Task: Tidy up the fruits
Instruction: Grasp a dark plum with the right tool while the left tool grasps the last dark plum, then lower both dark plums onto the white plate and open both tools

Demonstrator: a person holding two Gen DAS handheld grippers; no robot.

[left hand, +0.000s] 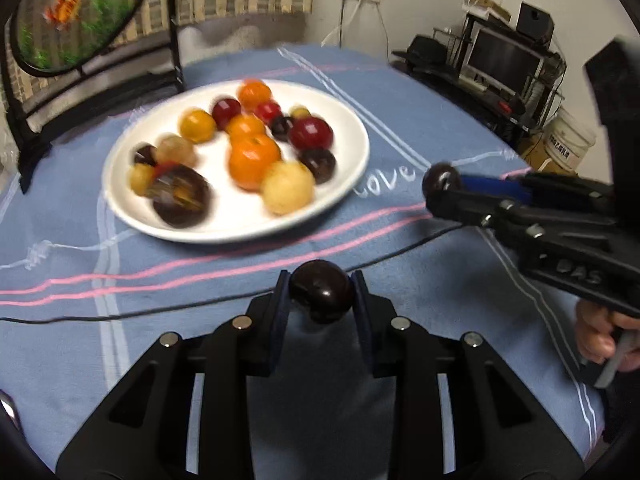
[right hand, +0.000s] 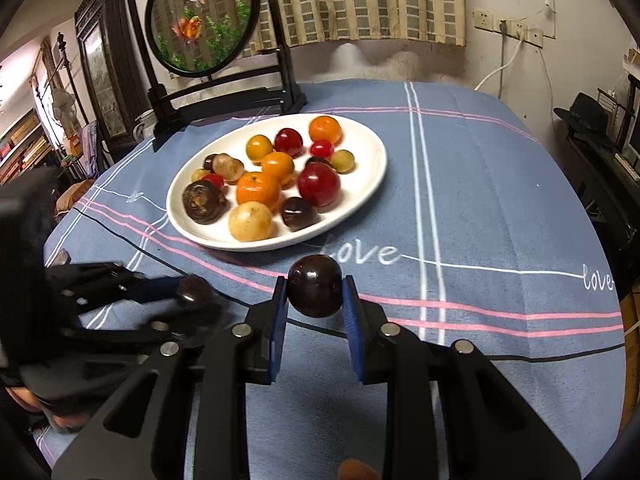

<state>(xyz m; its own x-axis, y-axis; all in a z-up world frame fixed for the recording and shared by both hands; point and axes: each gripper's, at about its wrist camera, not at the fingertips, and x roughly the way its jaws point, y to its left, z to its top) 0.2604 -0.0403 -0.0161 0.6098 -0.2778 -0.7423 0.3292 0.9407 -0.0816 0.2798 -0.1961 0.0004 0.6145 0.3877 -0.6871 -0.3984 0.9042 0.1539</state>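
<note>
Blue striped tablecloth (right hand: 500, 200) covers the table, cluttered room behind, round fish-picture screen (right hand: 202, 16) at the far left. White plate (right hand: 372, 184) sits mid-table holding the mixed fruits: oranges, red ones, yellow ones, dark ones, all loose and touching in places. Left gripper (left hand: 321, 300) is clamped on a dark plum (left hand: 322, 290), held near the front edge of the table, above the cloth and clear of the plate. Right gripper (right hand: 314, 292) is likewise closed on a second dark fruit (right hand: 314, 286), near side of the plate, just short of the "love" lettering. Both fruits are round and glossy, pinched only at their sides by narrow pads, so a slip or a roll-out looks likely if either hand tilts or jerks; a dropped one would probably roll on the cloth toward the table edge. Black cable (left hand: 160, 312) crosses the cloth under the left gripper, snag risk on a low move. Grippers are close together, so they could knock each other. No sorting spot visible for these fruits, so placement target unclear
</note>
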